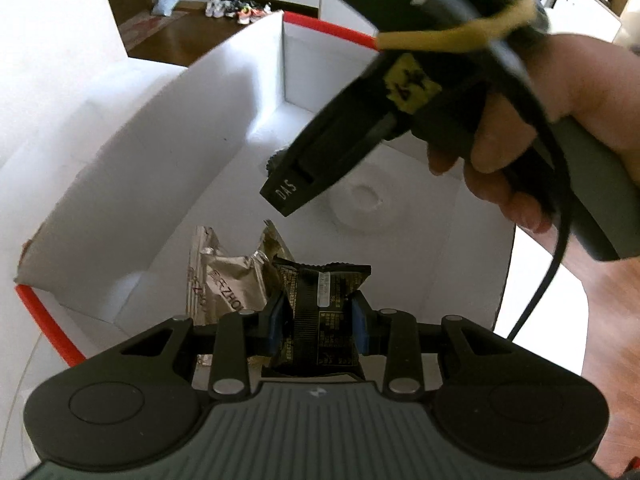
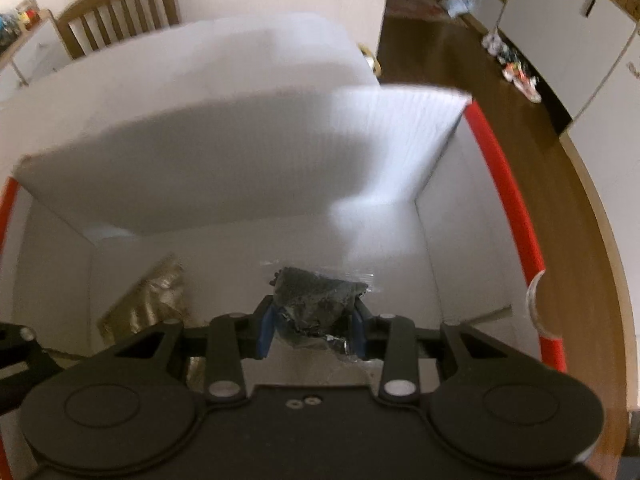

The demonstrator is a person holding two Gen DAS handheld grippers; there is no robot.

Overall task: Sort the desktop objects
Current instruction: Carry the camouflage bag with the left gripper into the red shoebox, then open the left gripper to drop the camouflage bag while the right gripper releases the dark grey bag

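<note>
Left wrist view showed the left tongs pinching a dark packet above the white box, silver wrapper already inside at 10 o'clock; right tongs pinched a crumpled dark wrapper, both undeposited.

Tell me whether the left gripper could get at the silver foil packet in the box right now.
Probably not yet: the left gripper is shut on a dark snack packet, so it has no free grip. The silver foil packet lies just beside it in the white box, unobstructed.
</note>
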